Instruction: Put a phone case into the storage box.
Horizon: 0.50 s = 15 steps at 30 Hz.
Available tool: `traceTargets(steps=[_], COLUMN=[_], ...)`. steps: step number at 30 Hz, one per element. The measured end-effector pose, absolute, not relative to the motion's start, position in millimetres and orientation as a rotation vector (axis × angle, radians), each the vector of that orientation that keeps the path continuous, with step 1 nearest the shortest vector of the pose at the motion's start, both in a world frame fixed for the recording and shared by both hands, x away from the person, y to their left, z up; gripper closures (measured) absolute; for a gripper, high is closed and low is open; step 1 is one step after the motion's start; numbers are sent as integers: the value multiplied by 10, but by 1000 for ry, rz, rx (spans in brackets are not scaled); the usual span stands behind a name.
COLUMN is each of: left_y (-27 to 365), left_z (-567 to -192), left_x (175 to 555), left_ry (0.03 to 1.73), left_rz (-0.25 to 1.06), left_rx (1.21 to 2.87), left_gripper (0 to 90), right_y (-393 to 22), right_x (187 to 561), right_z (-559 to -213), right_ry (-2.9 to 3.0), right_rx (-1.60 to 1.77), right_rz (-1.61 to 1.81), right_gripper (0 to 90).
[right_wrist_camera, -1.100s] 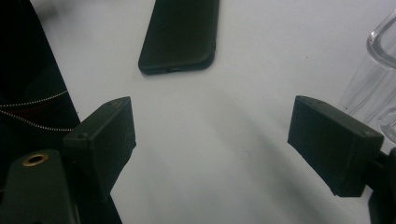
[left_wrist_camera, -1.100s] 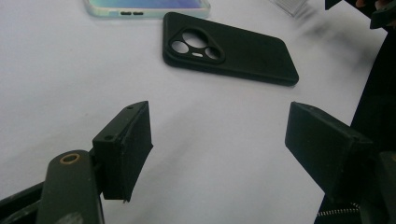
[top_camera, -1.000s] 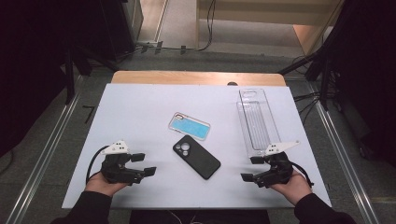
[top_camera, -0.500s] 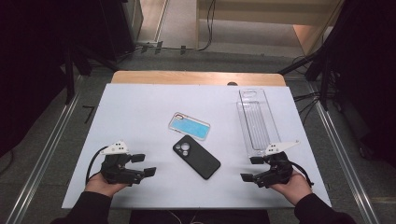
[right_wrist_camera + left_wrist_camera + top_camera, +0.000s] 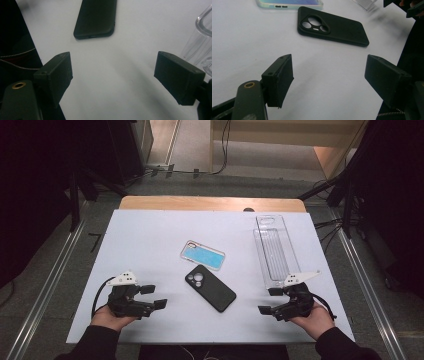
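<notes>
On the white bench (image 5: 150,245), the left claw (image 5: 154,296) rests at the near left, held in a hand (image 5: 111,316), with its jaws standing wide apart and nothing between them. The right claw (image 5: 271,301) rests at the near right in the other hand (image 5: 314,317), its jaws likewise spread with only bare bench between them. Both claws point inward toward the middle, where a black phone (image 5: 210,288) lies flat with its camera side up, set at a slant, well apart from either claw. Just beyond the phone, on its far side, lies a phone case with a light blue face (image 5: 202,255), close to the phone but not touching it. A clear plastic tray (image 5: 274,249) lies lengthwise on the right part of the bench, its near end just beside the right claw.
</notes>
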<state>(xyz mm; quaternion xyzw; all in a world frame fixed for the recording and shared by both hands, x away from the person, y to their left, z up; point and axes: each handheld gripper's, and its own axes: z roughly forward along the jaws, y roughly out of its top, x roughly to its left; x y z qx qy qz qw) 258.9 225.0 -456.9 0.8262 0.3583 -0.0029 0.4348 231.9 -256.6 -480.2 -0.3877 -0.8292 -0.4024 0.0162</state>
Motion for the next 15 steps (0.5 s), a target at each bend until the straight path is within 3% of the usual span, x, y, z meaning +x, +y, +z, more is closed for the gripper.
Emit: traceTargets(steps=[15], left_y=[2244], left_z=[-4570], left_x=[2587], left_ry=[893], left_rz=[-7], left_rx=[2057], left_gripper=[233], right_y=[-2499], right_x=[2338], right_z=[-4705], right_ry=[-2588], right_rx=[-1159], right_rz=[-1268], right_gripper=[131])
